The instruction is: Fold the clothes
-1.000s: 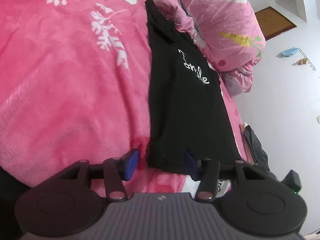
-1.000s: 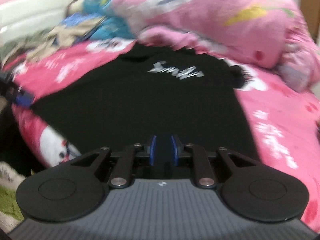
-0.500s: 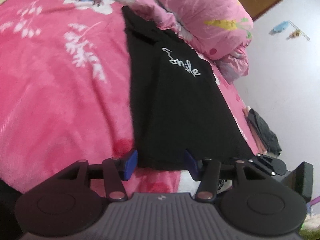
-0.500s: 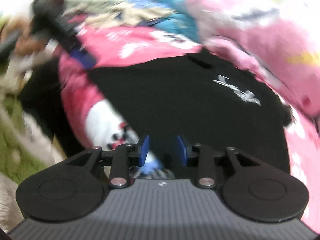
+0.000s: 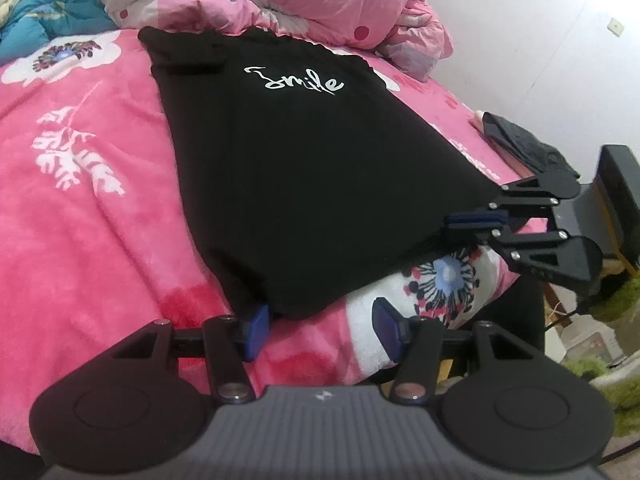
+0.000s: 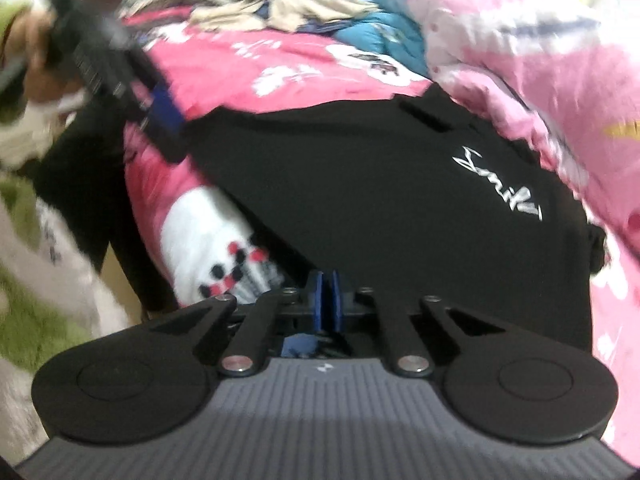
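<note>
A black shirt (image 5: pixel 304 168) with white "Smile" lettering lies flat on the pink floral bedspread (image 5: pixel 80 200), hem toward me. My left gripper (image 5: pixel 320 326) is open at the hem's left corner, its left pad (image 5: pixel 256 326) touching the cloth edge. The right wrist view shows the left gripper (image 6: pixel 164 120) at the far end of the black shirt (image 6: pixel 400 200), held by a hand (image 6: pixel 36 48). My right gripper (image 6: pixel 326 304) is shut on the hem's other corner. In the left wrist view the right gripper (image 5: pixel 476 220) pinches the cloth at the bed's edge.
A bunched pink quilt (image 5: pixel 320 0) and a blue blanket (image 5: pixel 48 12) lie beyond the shirt's collar. A dark garment (image 5: pixel 520 144) hangs off the bed's right side. Loose clothes (image 6: pixel 280 4) are piled at the back. A green rug (image 6: pixel 24 240) covers the floor.
The right gripper opened, moved to the hem's corner and shut there. The left gripper swung round to the other corner and stayed open.
</note>
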A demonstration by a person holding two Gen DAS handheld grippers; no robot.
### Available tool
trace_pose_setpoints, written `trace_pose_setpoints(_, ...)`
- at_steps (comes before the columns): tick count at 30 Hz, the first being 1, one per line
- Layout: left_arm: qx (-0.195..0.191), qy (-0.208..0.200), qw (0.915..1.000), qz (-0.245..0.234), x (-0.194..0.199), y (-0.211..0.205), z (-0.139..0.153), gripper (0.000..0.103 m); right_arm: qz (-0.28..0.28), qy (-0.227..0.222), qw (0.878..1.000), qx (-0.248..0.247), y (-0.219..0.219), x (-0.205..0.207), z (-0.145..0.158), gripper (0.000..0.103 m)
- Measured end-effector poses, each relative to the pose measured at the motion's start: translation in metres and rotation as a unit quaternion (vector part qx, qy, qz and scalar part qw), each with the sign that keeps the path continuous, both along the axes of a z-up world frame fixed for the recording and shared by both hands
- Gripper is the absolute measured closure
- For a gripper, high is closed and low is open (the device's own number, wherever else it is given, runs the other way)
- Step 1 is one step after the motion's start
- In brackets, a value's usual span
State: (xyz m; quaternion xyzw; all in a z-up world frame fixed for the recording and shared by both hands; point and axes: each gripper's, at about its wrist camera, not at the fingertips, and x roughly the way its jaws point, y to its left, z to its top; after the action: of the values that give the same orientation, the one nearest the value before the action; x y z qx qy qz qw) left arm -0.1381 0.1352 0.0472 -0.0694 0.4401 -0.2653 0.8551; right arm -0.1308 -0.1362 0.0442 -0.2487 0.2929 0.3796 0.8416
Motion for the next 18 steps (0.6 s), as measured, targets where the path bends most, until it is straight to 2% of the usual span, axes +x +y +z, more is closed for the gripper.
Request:
trace_pose_setpoints(9, -0.031, 0.013, 0.9991, 0.025, 0.007, 0.014, -0.001, 0.047, -0.052, 0.083, 0.993, 0.07, -0.011, 0.045, -0.017, 0.099)
trace_pose_setpoints(14, -0.042, 0.011, 0.9977, 0.053, 0.008, 0.024, 0.0, 0.048, -0.082, 0.099, 0.987, 0.099, -0.019, 0.056, -0.023, 0.099)
trace_pose_setpoints(18, -0.041, 0.002, 0.9938, 0.103, 0.007, 0.041, 0.0, 0.048, -0.109, 0.1, 0.982, 0.119, -0.026, 0.057, -0.022, 0.098)
